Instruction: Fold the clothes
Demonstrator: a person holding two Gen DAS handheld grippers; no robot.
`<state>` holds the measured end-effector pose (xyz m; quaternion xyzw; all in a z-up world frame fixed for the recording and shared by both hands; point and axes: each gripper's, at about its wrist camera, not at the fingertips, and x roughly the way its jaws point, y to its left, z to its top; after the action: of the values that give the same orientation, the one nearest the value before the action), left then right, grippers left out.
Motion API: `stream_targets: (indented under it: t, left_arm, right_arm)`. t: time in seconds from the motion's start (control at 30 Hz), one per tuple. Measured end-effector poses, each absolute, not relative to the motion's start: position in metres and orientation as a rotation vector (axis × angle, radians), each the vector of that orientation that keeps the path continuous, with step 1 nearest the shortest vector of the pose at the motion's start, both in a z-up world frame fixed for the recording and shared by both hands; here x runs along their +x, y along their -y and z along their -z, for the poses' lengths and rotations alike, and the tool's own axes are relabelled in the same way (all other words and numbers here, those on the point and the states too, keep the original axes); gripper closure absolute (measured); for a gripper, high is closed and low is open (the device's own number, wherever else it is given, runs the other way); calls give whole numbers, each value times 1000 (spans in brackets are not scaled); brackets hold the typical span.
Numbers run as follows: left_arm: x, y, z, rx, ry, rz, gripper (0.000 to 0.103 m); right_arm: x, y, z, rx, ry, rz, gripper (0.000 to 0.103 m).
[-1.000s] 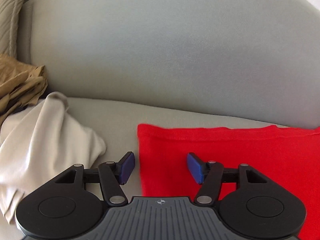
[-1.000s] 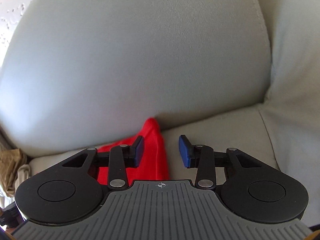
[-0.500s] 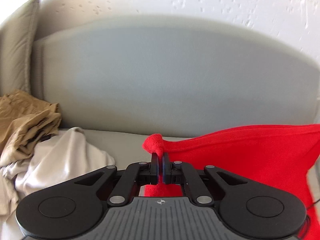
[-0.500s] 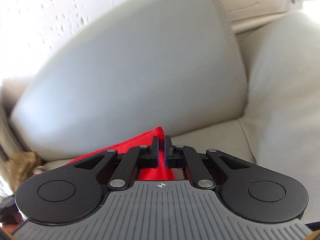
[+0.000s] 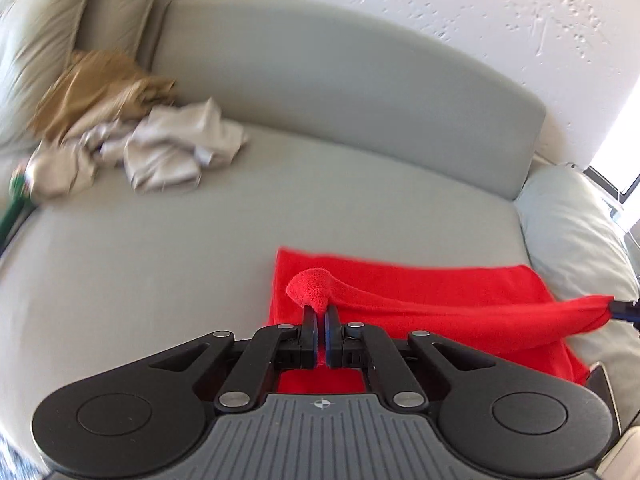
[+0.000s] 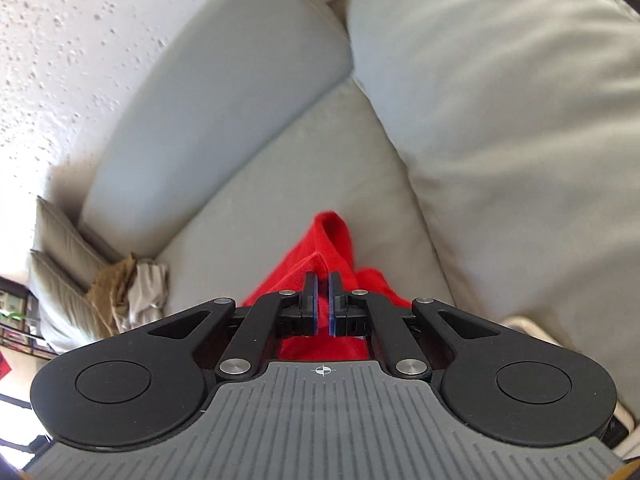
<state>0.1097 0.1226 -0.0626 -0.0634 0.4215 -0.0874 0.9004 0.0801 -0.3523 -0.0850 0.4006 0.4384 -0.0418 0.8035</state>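
A pale grey sofa (image 5: pixel 168 264) fills both views, its long backrest (image 5: pixel 320 80) running under a textured white wall (image 5: pixel 480 12). A soft cushion (image 5: pixel 576 224) sits at the right end of the seat, and upright cushions (image 5: pixel 44 44) stand at the far left end. Across the near right part of the seat lies a red garment (image 5: pixel 420 292), its lower layer flat on the sofa and its near edge lifted into a taut band that stretches from one hand-held gripper to the other. At the far left of the seat, well apart from the red garment, a crumpled off-white cloth (image 5: pixel 168 148) lies just beside a blurred tan garment (image 5: pixel 104 88), both against the end cushions. The left hand-held gripper (image 5: pixel 320 320) has its jaws pressed together on one raised corner of the red garment, a small tuft of fabric bunched above its tips. The right hand-held gripper (image 6: pixel 321 288), seen from its own camera, pinches the opposite corner between closed jaws, red fabric (image 6: pixel 332 240) rising beyond its tips. The right gripper's blue pads (image 5: pixel 624 310) show at the right edge of the left view.
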Motion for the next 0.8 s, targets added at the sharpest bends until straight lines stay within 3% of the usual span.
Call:
stream_targets:
  t: [0.23,0.3,0.4,0.43,0.47,0.6,0.8]
  left_arm:
    - [73,-134,84,-164,-869,133,101]
    - [70,-130,87,-127,-889,114,97]
    - [65,-129,94,-76,-975,36,74]
    - [59,-130,93,-66,-986,10,62]
    - [52,-131,92,-55,-997,-16,59]
    - [22,-133,70,-49,-913,-35,58]
    - [37,-90,51,-76,-775,171,61]
  right_arm:
    - [26,346,105,852,-948,124,99]
    - [19,345,106,832,-959,126,99]
    - [14,342,113,798,-1018,134,94]
    - [13,342,115,786,-1037,136,94]
    - [11,341,117,775,-1057,139,92]
    - [-10,338,102,745,-1037,133,61]
    - [19,306,83,626,-1020,14,59]
